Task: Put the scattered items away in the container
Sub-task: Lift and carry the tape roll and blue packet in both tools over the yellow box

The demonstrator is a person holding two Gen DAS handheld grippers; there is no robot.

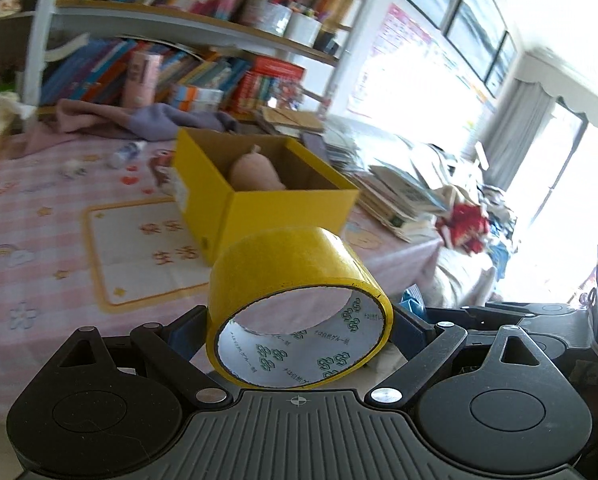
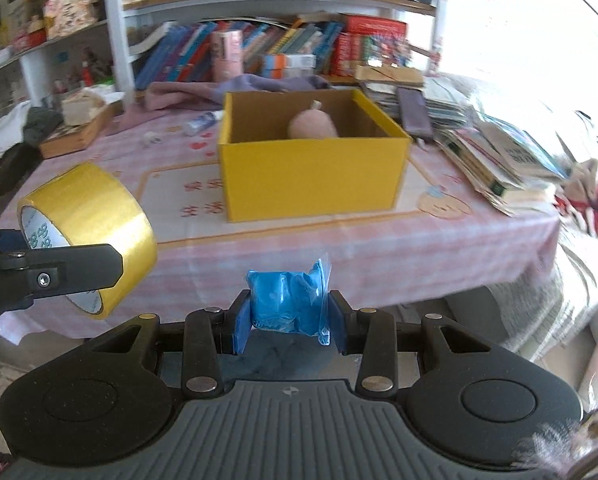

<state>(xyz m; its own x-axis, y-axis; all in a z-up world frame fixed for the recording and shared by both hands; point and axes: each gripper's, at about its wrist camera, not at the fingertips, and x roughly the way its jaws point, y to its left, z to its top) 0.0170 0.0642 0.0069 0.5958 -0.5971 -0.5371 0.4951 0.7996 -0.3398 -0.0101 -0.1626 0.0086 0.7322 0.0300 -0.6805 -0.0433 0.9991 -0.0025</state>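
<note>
A: What's the left gripper [image 1: 301, 326] carrying?
B: A yellow tape roll [image 1: 299, 304], its fingers spread wide and pinching the roll's sides, held in the air before the table [image 1: 39, 240].
A: And the right gripper [image 2: 287, 318]?
B: Fingers nearly together, squeezing a small blue packet [image 2: 287, 300]. The yellow box [image 2: 315, 168] stands on the table ahead, a pinkish object [image 2: 313, 126] already inside

The box [image 2: 315, 176] stands on the worktop [image 2: 379, 264], a toy [image 2: 313, 124] inside it; behind it lies cloth [image 2: 235, 90], then bookshelves [image 2: 279, 8]; right of it a pile of books [image 2: 491, 160]; left behind it a tube [image 2: 203, 122]; the tape roll [image 2: 95, 220] hangs at near left, a packet [image 2: 289, 302] before the box.
</note>
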